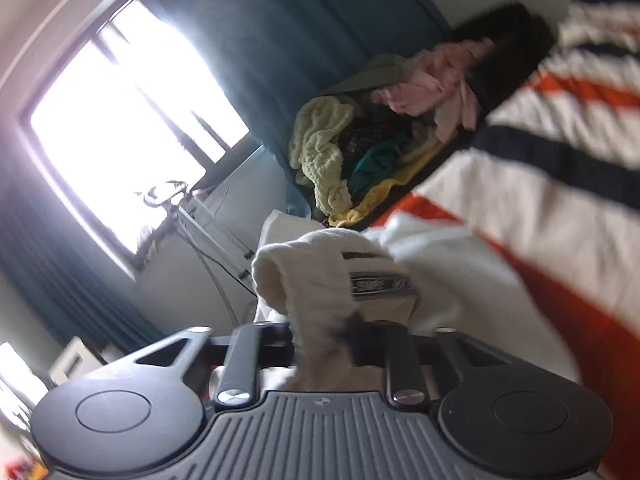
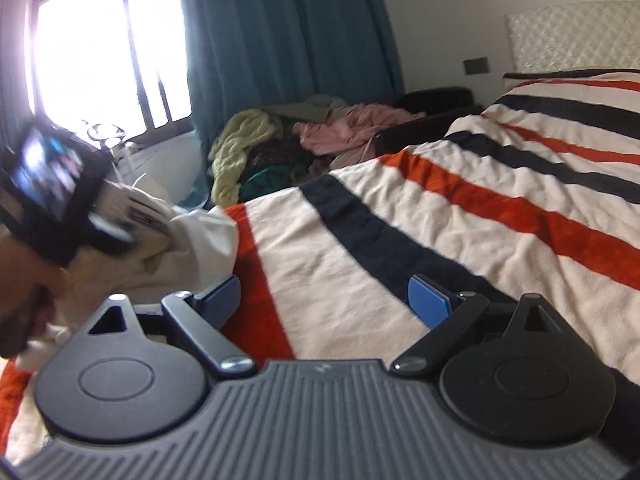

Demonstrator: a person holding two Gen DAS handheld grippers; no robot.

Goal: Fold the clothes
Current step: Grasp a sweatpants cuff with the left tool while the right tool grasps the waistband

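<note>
Cream knit fabric, a garment (image 1: 320, 276) bearing a small printed label, is bunched between the fingers of the left claw (image 1: 332, 334), which is clenched on it; the cloth rises just ahead of the claw and trails off to its right onto the bed. The bed (image 2: 460, 216) wears a cover striped white, orange and navy. In the right wrist view the same garment (image 2: 192, 240) lies heaped at the bed's edge, ahead and to the left of the right claw (image 2: 324, 296), with the left claw (image 2: 112, 232) set into it. The right claw is released: its blue pads (image 2: 430, 298) stand wide apart with only bare bed cover between them, and it touches no cloth. Beyond both claws, well apart, a pile of unfolded clothes (image 2: 280, 140) sits by the teal curtain (image 2: 280, 32).

Step in hand, as judged: picking up one garment and drawing it onto the bed, before any fold is made. The next move likely calls for the right claw to take a second edge or corner, so that the two claws can spread the garment flat on the cover.
</note>
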